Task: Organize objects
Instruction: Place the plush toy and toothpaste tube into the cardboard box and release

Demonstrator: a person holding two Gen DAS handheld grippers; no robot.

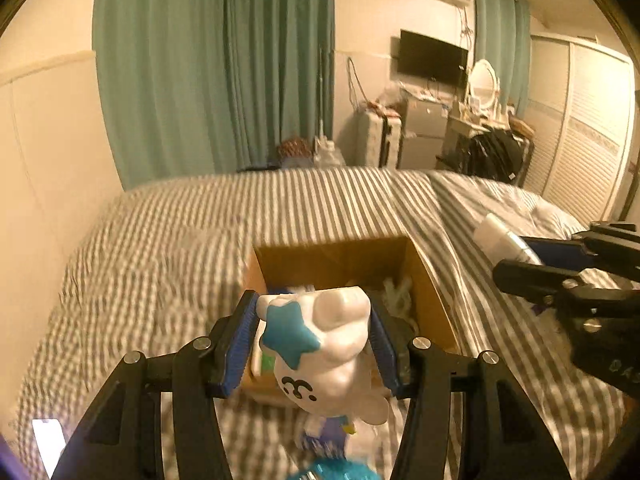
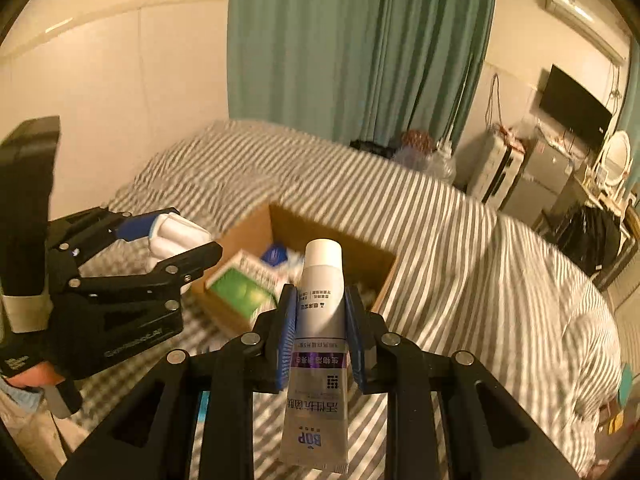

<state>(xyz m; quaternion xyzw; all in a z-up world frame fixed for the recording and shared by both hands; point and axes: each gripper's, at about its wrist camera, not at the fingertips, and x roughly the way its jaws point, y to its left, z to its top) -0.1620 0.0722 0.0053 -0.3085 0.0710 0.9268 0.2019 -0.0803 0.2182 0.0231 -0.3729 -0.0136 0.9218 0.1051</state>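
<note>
The left gripper (image 1: 314, 334), made of black bars with blue pads, is held up in the air, and its two fingers (image 1: 240, 340) are closed tight on a white toy figure with a blue star (image 1: 320, 344). The right gripper (image 2: 320, 332), black with blue pads too, is held beside it at about the same height. Its fingers (image 2: 286, 336) are pressed on a white and silver tube (image 2: 318, 340), with the cap pointed away. A small part of a hand (image 2: 30, 374) is seen behind the left gripper.

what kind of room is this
Most likely a bedroom in a home. A bed with a striped cover fills the middle, teal curtains hang behind it, and a wall-mounted TV sits above a cluttered dresser with a round mirror.
</note>
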